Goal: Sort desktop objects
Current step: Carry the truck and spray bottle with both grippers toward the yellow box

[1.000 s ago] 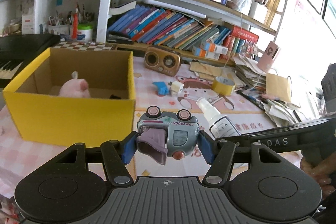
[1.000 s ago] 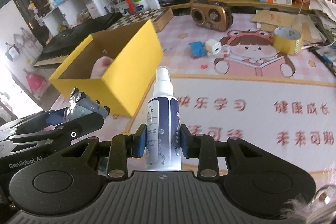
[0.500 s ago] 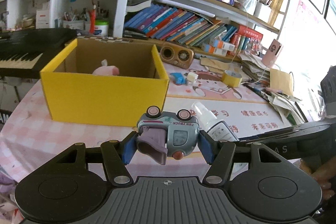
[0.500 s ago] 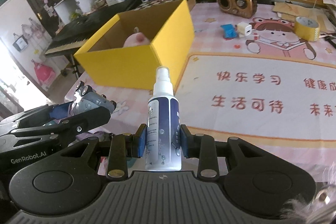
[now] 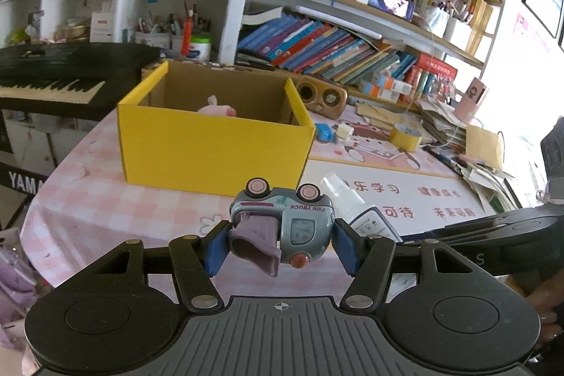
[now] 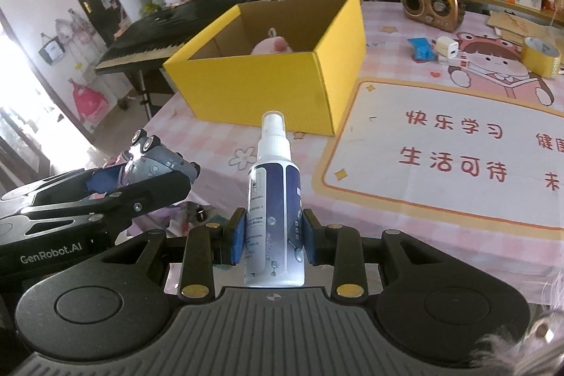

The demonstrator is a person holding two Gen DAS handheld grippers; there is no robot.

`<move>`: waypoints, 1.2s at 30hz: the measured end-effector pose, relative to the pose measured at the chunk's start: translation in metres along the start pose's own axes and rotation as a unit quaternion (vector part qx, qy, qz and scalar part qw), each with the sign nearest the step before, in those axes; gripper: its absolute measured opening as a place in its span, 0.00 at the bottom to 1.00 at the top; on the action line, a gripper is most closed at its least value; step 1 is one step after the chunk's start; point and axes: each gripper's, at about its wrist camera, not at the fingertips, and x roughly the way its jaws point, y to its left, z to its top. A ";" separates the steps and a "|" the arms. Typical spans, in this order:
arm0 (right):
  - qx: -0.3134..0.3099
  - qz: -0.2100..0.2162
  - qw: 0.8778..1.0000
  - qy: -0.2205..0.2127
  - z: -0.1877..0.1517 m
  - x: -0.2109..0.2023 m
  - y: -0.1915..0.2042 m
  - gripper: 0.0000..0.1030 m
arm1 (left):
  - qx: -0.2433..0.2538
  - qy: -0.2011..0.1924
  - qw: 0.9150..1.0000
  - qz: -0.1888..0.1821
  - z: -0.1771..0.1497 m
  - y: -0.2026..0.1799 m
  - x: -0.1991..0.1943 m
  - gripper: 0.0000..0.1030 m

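Yellow box [image 5: 215,147] holding only pink toy [image 5: 216,110]; left hand-held gripper [image 5: 280,244] grasping toy truck [image 5: 282,222], right hand-held gripper [image 6: 273,236] grasping spray bottle [image 6: 275,199]; tape roll [image 5: 405,136] beside box waiting.

light: bright daylight, blown out at the right edge of the left wrist view and the left edge of the right.
glare: highlight on the toy truck [image 6: 141,147].
distortion: fisheye curves the bookshelf [image 5: 352,6].
focus: sharp throughout.

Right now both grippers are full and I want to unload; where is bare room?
Free: the mat's lettered panel right of the yellow box, and the checked cloth before it. Crowded: around the tape roll and the paper piles.
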 end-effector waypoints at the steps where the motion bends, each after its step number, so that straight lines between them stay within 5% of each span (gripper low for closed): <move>1: -0.002 0.002 1.000 0.000 -0.001 0.000 0.002 0.29 | -0.001 -0.001 1.000 0.002 -0.001 0.001 -0.002 0.60; 36: -0.056 0.028 0.998 0.004 0.020 0.018 0.038 0.29 | -0.034 -0.026 0.998 0.040 0.006 0.031 -0.013 0.60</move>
